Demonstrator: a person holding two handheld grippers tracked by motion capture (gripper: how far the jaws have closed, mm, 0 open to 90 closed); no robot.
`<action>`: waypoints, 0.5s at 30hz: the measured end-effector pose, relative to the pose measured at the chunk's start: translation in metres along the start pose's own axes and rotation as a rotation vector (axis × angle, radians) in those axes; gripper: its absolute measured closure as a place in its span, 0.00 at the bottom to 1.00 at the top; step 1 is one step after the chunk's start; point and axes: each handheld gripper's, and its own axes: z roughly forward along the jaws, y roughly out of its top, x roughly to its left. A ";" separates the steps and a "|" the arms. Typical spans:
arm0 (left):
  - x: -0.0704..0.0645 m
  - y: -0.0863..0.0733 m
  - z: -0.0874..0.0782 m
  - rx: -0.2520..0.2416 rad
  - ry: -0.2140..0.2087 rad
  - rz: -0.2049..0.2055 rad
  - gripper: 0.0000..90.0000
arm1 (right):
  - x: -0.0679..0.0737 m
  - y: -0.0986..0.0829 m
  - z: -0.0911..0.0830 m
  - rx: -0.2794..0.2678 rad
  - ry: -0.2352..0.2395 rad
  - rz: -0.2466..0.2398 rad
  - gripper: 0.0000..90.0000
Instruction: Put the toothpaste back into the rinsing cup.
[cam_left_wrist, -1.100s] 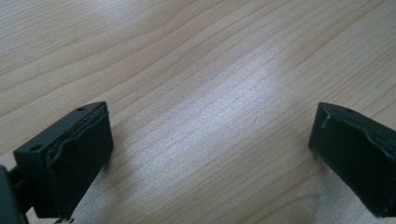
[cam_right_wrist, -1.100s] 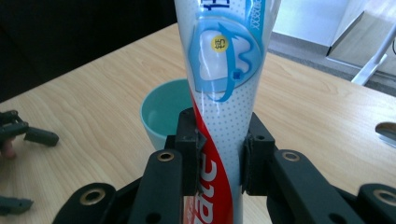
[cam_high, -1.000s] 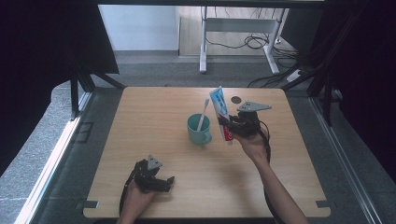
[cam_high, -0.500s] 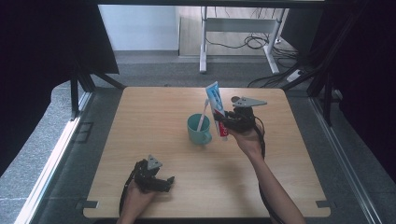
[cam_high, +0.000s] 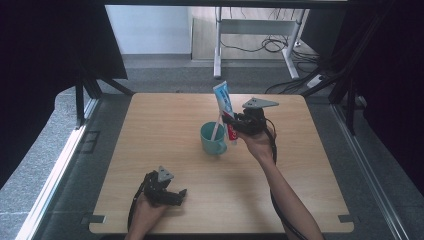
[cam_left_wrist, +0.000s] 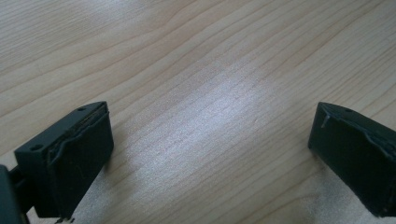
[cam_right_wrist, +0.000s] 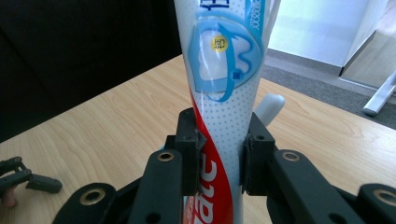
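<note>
Wooden table (cam_high: 150, 130) carries two grippers, one cup, one toothbrush and one toothpaste tube. At about 7 o'clock in the high view, the left gripper (cam_high: 167, 192) rests low on the near edge, held in a hand (cam_high: 145, 212); in its own view the jaws stand wide apart, released, with bare wood between them. Near the middle of the table sits a teal cup (cam_high: 212, 140), and a white toothbrush (cam_high: 216, 129) leans inside it. Just beside the cup, at its 2 o'clock, the right gripper (cam_high: 235, 125) is clenched on the tube (cam_high: 223, 102). The tube stands nearly upright, cap end down next to the cup's rim and flat end up at 12 o'clock. In the right gripper view the jaws press its lower body from 9 and 3 o'clock.
</note>
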 end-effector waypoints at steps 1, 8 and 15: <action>0.000 0.000 0.000 0.000 0.000 0.000 0.00 | 0.001 0.002 0.002 -0.001 0.005 0.001 0.81; 0.000 0.000 0.000 0.001 0.000 0.001 0.00 | 0.002 0.006 0.010 -0.002 0.013 0.000 0.81; 0.000 0.000 0.000 -0.002 -0.001 -0.001 0.00 | 0.002 0.011 0.017 -0.004 0.015 0.005 0.81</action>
